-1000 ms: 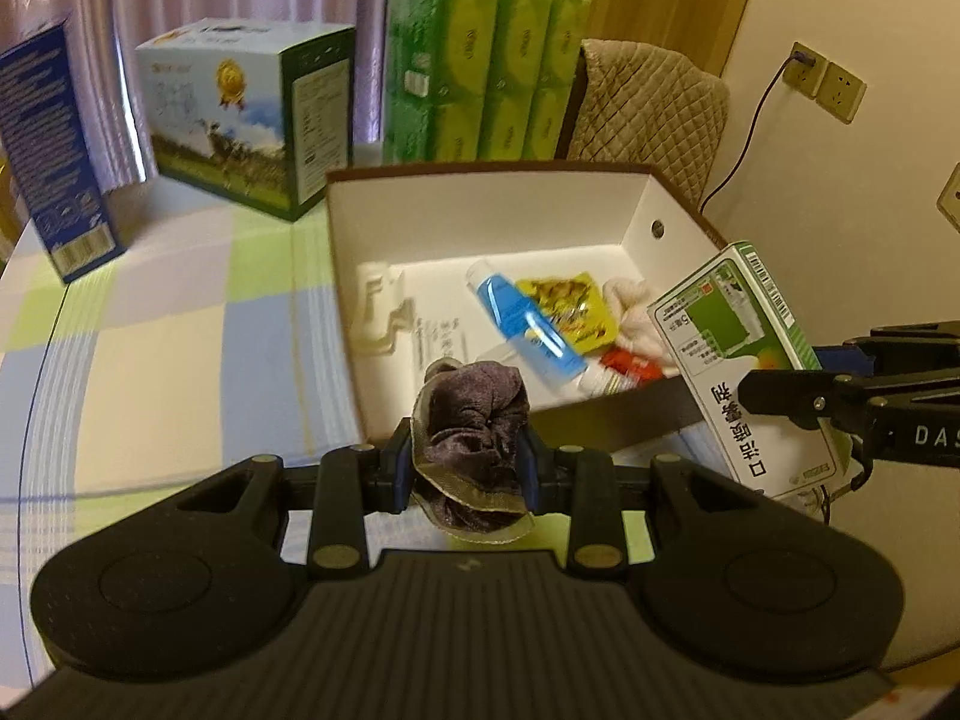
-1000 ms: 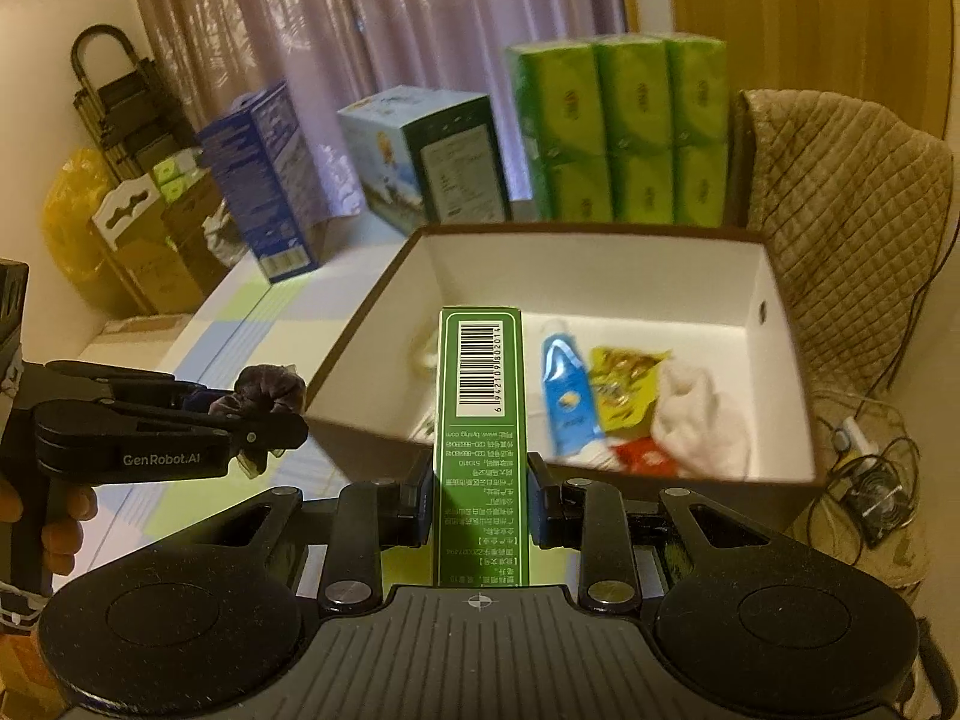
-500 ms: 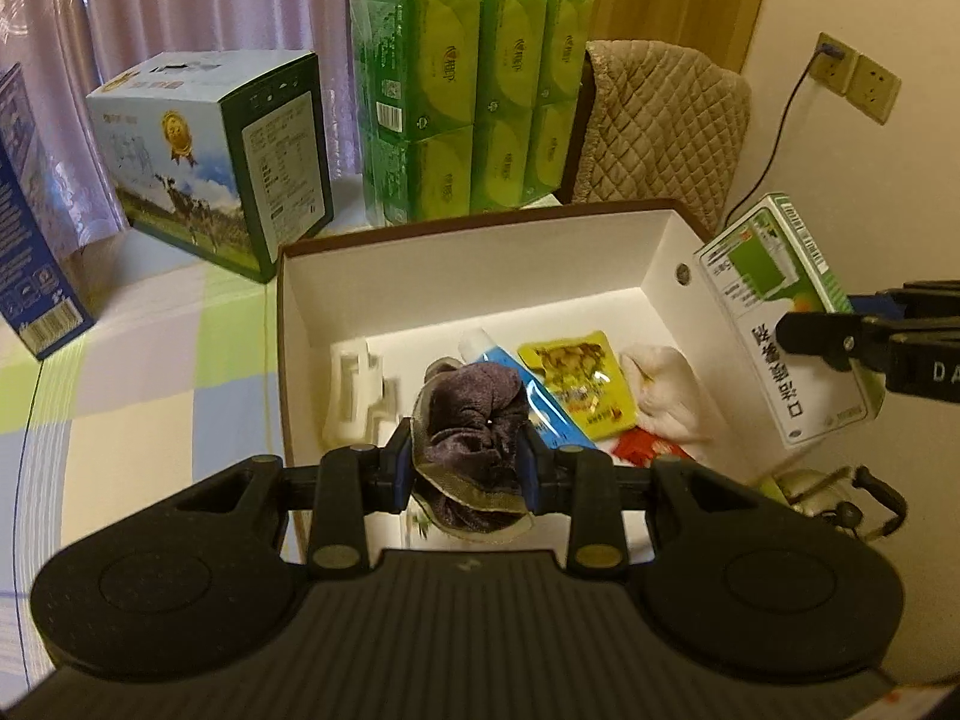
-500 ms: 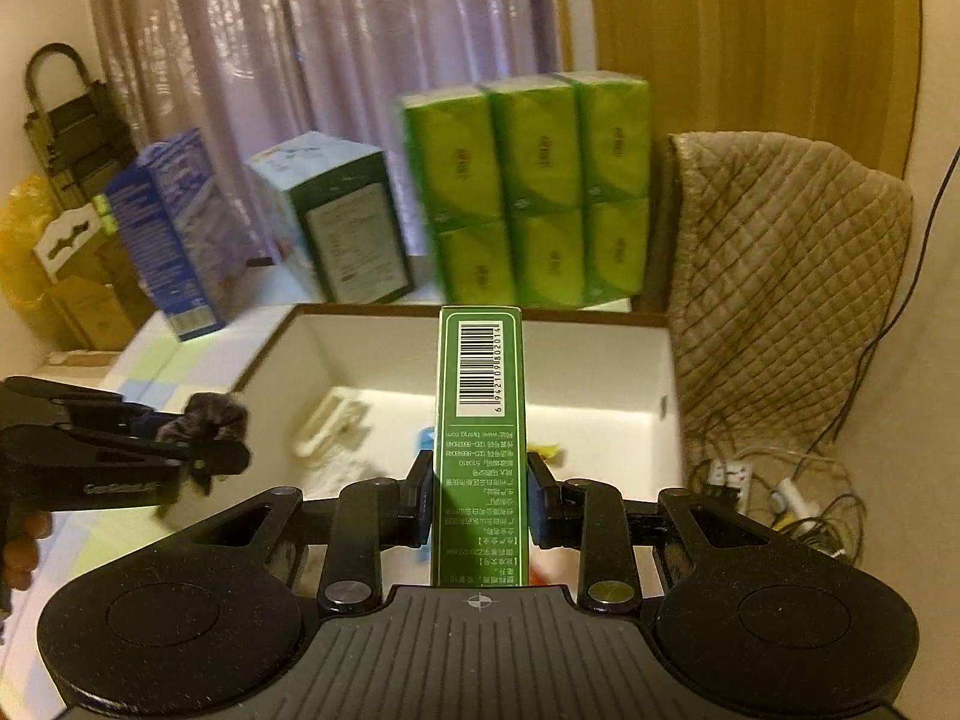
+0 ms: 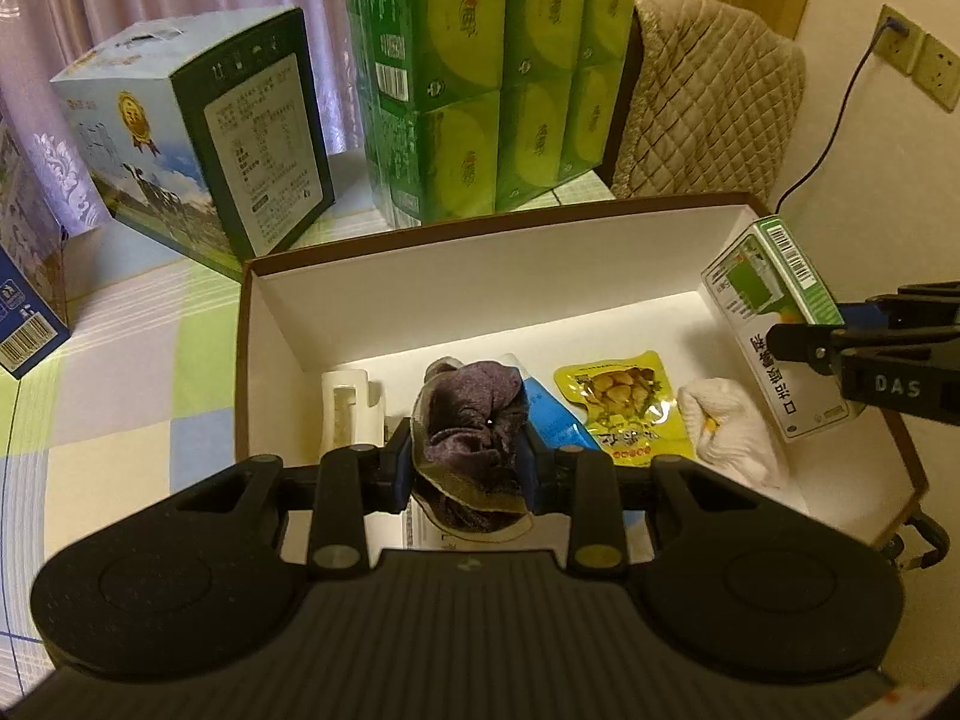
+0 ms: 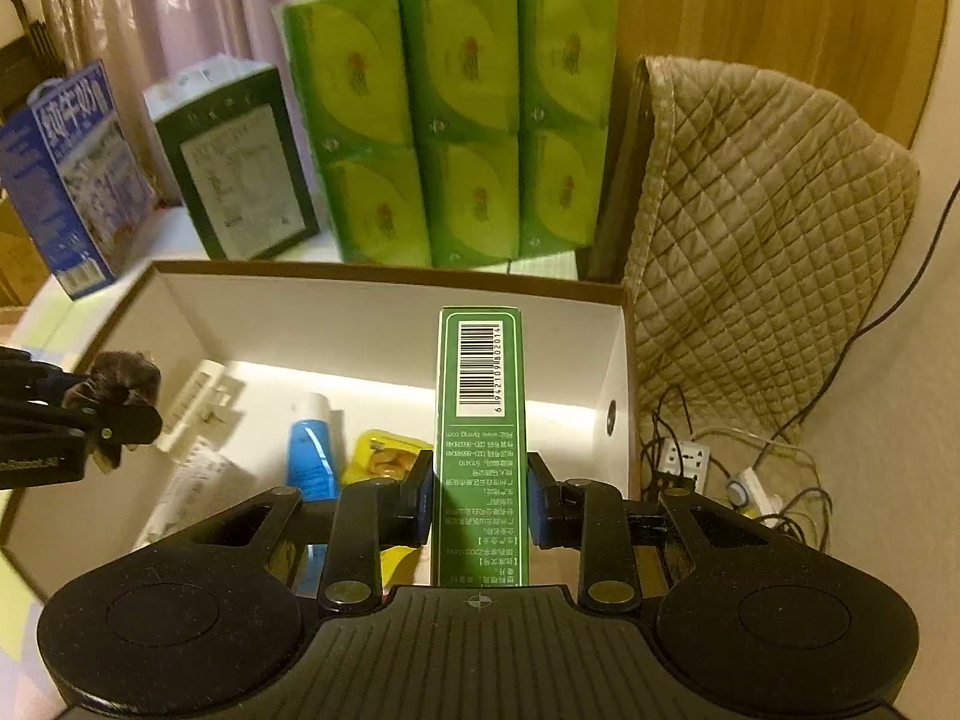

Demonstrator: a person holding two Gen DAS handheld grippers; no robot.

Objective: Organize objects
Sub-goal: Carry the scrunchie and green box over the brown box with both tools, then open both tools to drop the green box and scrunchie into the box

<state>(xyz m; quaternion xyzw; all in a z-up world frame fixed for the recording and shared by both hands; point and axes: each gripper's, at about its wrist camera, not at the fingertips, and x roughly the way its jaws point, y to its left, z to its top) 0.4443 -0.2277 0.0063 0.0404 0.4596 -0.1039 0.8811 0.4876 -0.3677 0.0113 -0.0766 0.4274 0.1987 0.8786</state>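
My left gripper [image 5: 469, 468] is shut on a crumpled purple cloth [image 5: 471, 414] and hangs over the near left part of the open brown box [image 5: 420, 288] with white walls. My right gripper [image 6: 480, 498] is shut on a tall green carton [image 6: 480, 420] with a barcode, held above the box's right side; the same carton [image 5: 774, 324] shows at the right in the left wrist view. Inside the box lie a blue tube [image 6: 309, 450], a yellow snack packet [image 5: 621, 408], a white cloth [image 5: 729, 432] and a white plastic piece [image 5: 348, 414].
Behind the box stand a stack of green tissue packs [image 6: 450, 120], a light-blue milk carton box [image 5: 198, 138] and a blue box [image 6: 66, 174]. A quilted chair back [image 6: 762, 192] is at the right, with cables and a power strip [image 6: 690, 462] below. The tablecloth [image 5: 120, 372] is checkered.
Both grippers have moved forward and over the box: the purple cloth now hangs inside its near edge, and the green carton has come over the right side of the box.
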